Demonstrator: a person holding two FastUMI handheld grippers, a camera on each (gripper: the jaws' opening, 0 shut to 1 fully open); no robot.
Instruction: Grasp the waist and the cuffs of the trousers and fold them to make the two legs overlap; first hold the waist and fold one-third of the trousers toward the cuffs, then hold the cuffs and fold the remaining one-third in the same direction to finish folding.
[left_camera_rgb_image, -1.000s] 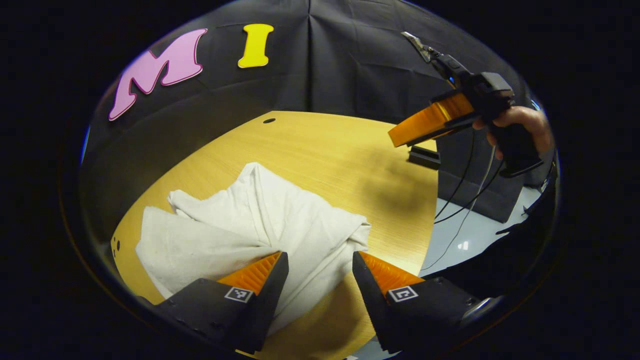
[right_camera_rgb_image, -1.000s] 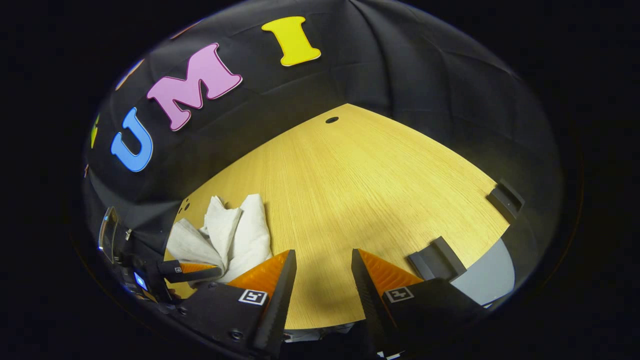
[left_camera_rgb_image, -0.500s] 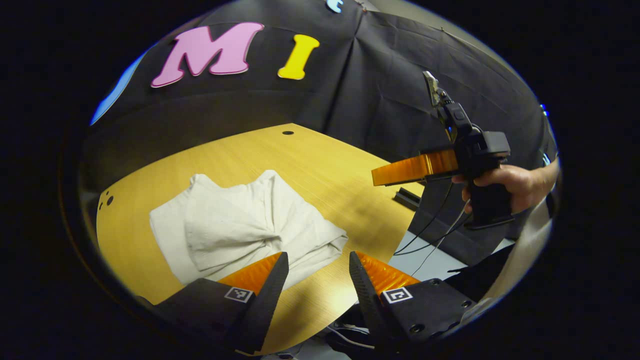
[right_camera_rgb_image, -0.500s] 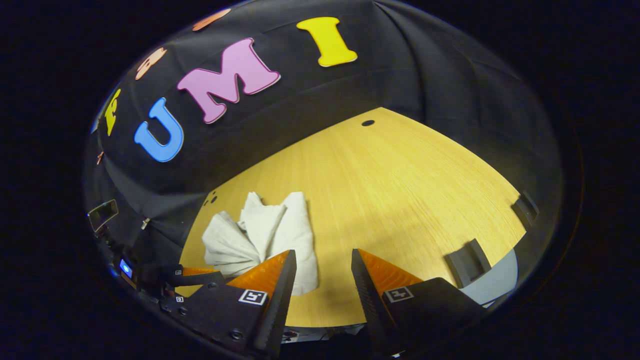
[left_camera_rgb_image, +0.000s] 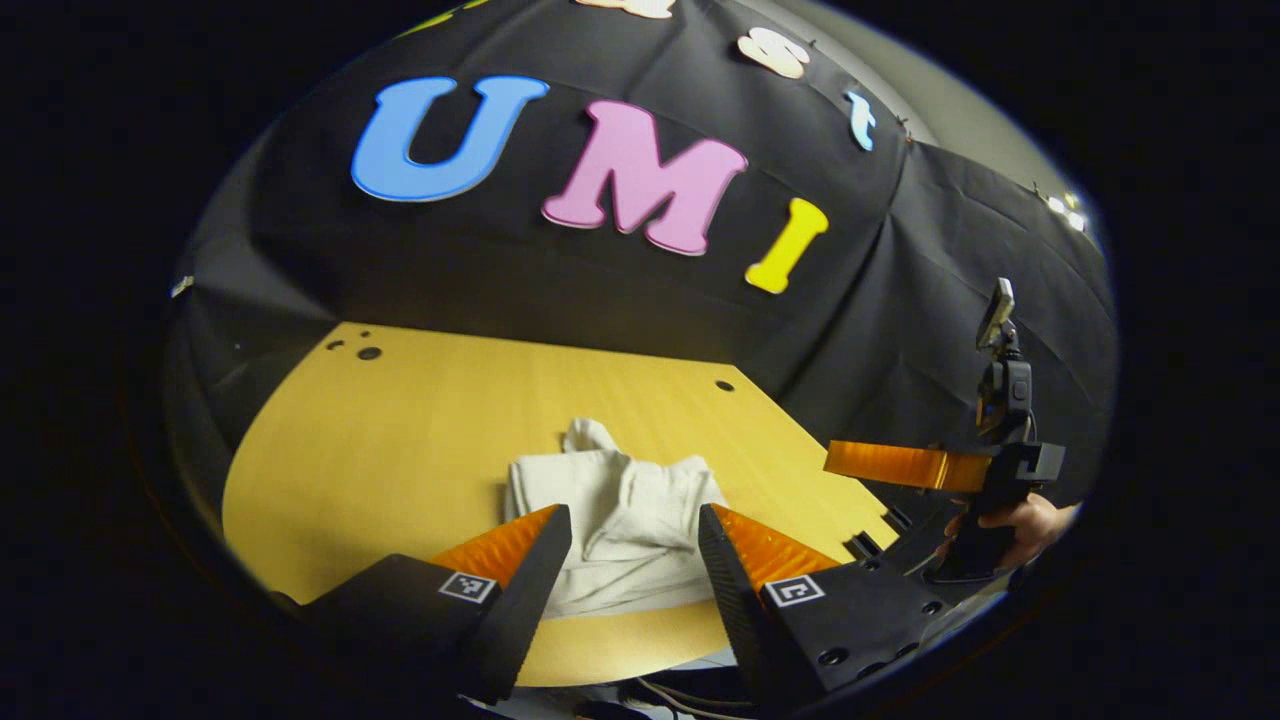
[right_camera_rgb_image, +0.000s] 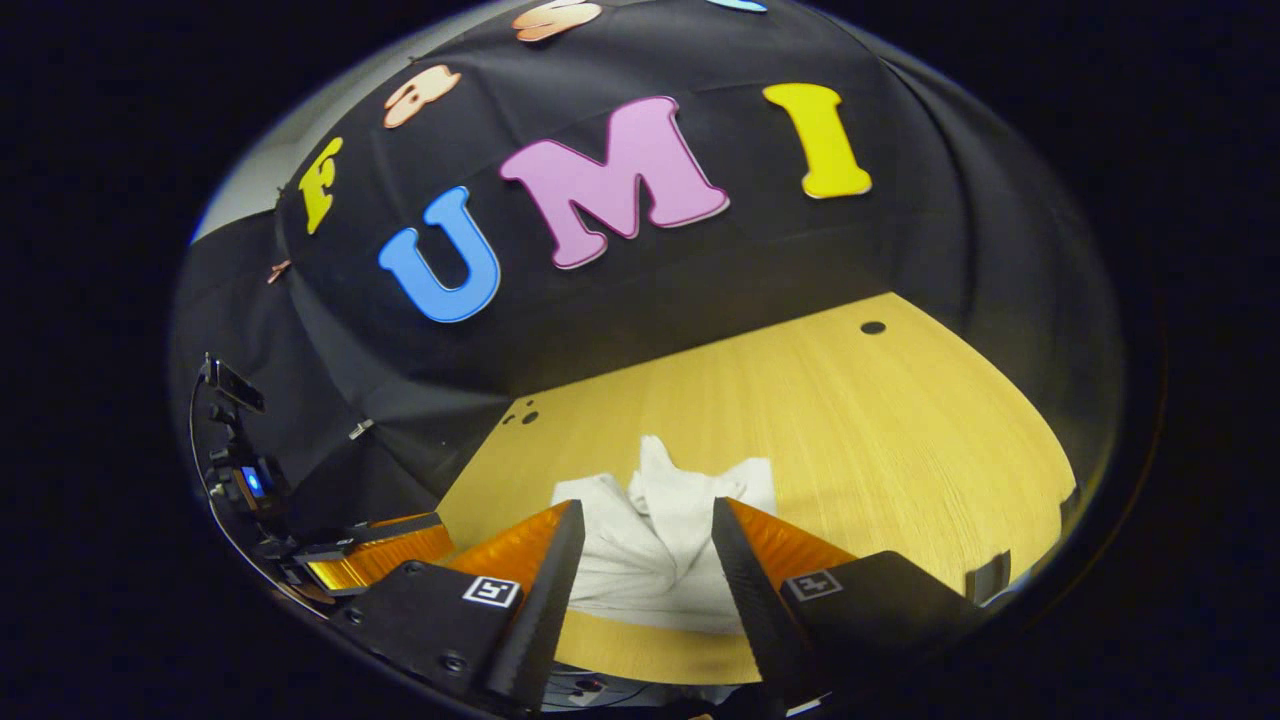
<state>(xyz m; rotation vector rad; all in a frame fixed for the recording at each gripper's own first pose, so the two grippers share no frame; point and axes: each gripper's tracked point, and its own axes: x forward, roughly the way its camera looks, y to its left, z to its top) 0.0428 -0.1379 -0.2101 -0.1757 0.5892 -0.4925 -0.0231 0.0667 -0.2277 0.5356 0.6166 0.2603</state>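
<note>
The white trousers (left_camera_rgb_image: 625, 530) lie bunched in a small rumpled heap near the front edge of the wooden table (left_camera_rgb_image: 400, 440). The left gripper (left_camera_rgb_image: 633, 520) hangs above the heap's near side, jaws apart and holding nothing. The right gripper (right_camera_rgb_image: 640, 515) hangs over the same heap, likewise parted and empty; in the left gripper view a hand (left_camera_rgb_image: 1010, 525) holds it to the heap's right, off the table's edge.

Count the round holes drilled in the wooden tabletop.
3. Two sit close together, one larger and one smaller, at the yellow wooden table's far left corner; one lies near the far right edge. The white trousers may hide others.
</note>
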